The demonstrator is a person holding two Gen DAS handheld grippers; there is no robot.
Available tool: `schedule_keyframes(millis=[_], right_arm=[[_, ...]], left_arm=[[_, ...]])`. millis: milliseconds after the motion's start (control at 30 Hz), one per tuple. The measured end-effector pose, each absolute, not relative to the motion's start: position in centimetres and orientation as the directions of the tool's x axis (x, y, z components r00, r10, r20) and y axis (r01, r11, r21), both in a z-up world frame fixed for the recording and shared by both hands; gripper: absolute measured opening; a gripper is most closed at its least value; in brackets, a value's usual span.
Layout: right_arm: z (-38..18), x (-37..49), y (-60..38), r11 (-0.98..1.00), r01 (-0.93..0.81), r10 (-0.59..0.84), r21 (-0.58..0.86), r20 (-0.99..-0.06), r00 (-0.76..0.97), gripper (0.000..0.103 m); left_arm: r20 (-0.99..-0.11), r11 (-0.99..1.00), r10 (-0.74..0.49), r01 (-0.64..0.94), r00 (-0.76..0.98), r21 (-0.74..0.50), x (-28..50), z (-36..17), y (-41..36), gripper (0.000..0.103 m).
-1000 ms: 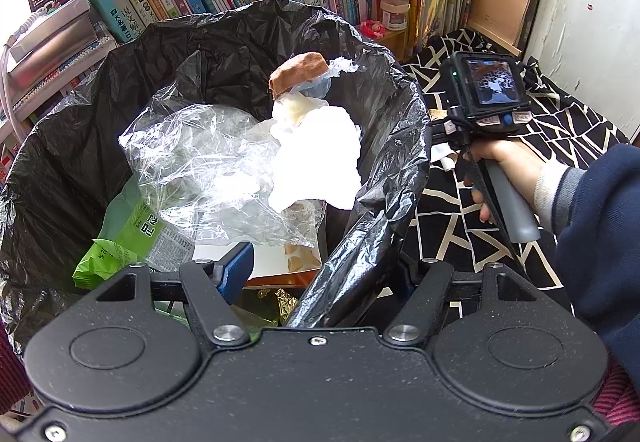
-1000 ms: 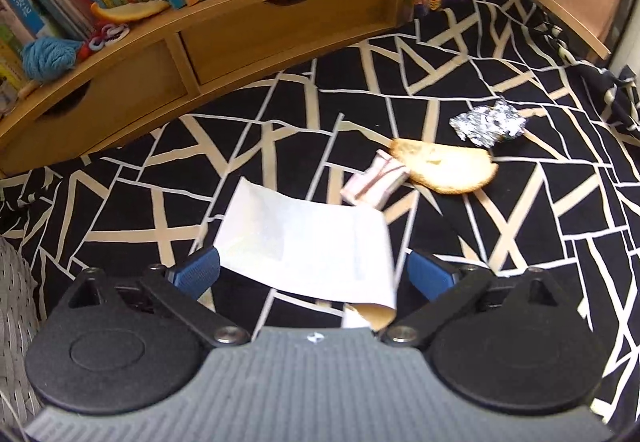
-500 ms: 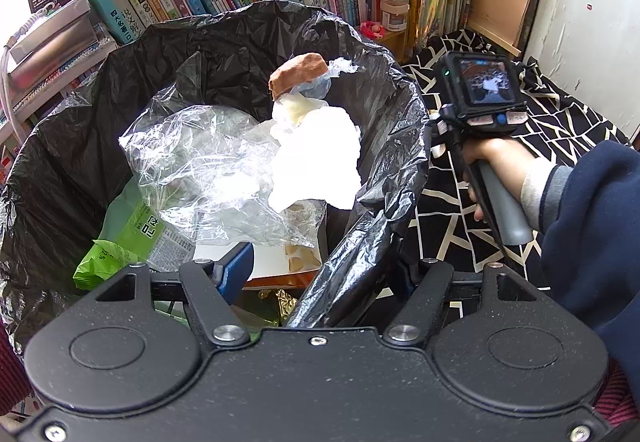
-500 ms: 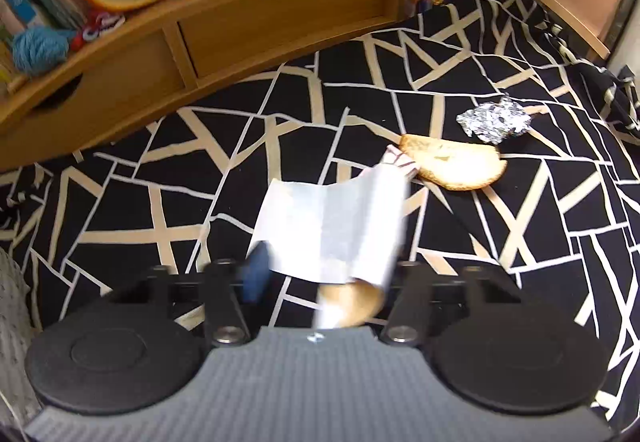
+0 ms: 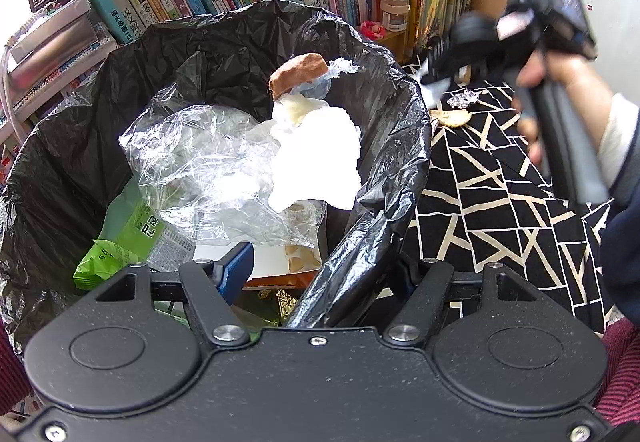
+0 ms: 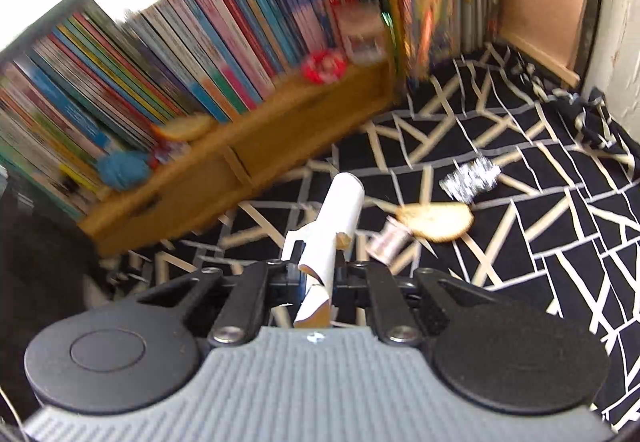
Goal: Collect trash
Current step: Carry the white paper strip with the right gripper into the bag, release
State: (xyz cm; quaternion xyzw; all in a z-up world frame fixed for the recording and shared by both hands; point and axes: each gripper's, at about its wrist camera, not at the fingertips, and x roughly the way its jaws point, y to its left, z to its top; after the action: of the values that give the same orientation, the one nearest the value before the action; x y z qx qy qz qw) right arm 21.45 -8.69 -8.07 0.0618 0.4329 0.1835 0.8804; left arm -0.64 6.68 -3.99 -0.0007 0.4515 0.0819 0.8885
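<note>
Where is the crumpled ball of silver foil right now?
In the right wrist view the crumpled ball of silver foil lies right of centre on the black patterned cloth, just beyond the slice of toasted bread; the left wrist view shows it too.

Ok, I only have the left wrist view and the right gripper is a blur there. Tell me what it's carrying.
Observer: The right gripper is shut on a curled white paper.
Operator: Now name anything on the cloth besides the bread and foil.
Observer: A small striped wrapper lies right beside the bread slice.
Operator: Check the shelf too.
Observer: A pale slice-like scrap sits on the wooden shelf, in front of the books.
</note>
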Motion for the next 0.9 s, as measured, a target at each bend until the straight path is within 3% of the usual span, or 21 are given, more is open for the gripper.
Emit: schedule_keyframes(millis=[200, 300, 467, 600, 633, 667, 733, 833, 900], right_arm=[[0.0, 17.8, -8.0, 0.799, -0.442, 0.601, 0.408, -0.516, 0.611, 0.014], [2.4, 16.2, -6.5, 0.729, -0.541, 0.685, 0.42, -0.456, 0.569, 0.015], [4.1, 14.0, -2.7, 0.633, -0.678, 0.765, 0.375, -0.439, 0.471, 0.016], [4.0, 13.1, 0.7, 0.603, -0.734, 0.764, 0.312, -0.491, 0.419, 0.022], [3.7, 13.0, 1.3, 0.602, -0.738, 0.759, 0.306, -0.505, 0.41, 0.04], [3.3, 13.0, 1.6, 0.601, -0.74, 0.755, 0.3, -0.517, 0.404, 0.044], [3.0, 12.8, 1.8, 0.595, -0.746, 0.755, 0.297, -0.526, 0.392, 0.065], [3.2, 12.5, 1.2, 0.599, -0.746, 0.755, 0.29, -0.515, 0.406, 0.078], [3.4, 12.8, 0.6, 0.613, -0.735, 0.749, 0.291, -0.51, 0.423, 0.08]], left_arm=[[-0.802, 0.987, 0.145, -0.146, 0.579, 0.073, -0.6, -4.0, 6.7, 0.067], [-0.802, 0.987, 0.145, -0.146, 0.579, 0.073, -0.6, -4.0, 6.7, 0.067], [-0.803, 0.986, 0.145, -0.147, 0.578, 0.073, -0.6, -4.0, 6.7, 0.067], [-0.804, 0.987, 0.142, -0.146, 0.578, 0.069, -0.6, -4.1, 6.7, 0.067], [-0.804, 0.987, 0.142, -0.146, 0.578, 0.069, -0.6, -4.1, 6.7, 0.067], [-0.804, 0.987, 0.142, -0.146, 0.578, 0.069, -0.6, -4.1, 6.7, 0.067], [-0.804, 0.987, 0.141, -0.147, 0.578, 0.067, -0.6, -4.1, 6.7, 0.067], [-0.804, 0.987, 0.141, -0.148, 0.578, 0.066, -0.6, -4.1, 6.7, 0.067], [-0.804, 0.987, 0.14, -0.148, 0.578, 0.066, -0.6, -4.1, 6.7, 0.067]])
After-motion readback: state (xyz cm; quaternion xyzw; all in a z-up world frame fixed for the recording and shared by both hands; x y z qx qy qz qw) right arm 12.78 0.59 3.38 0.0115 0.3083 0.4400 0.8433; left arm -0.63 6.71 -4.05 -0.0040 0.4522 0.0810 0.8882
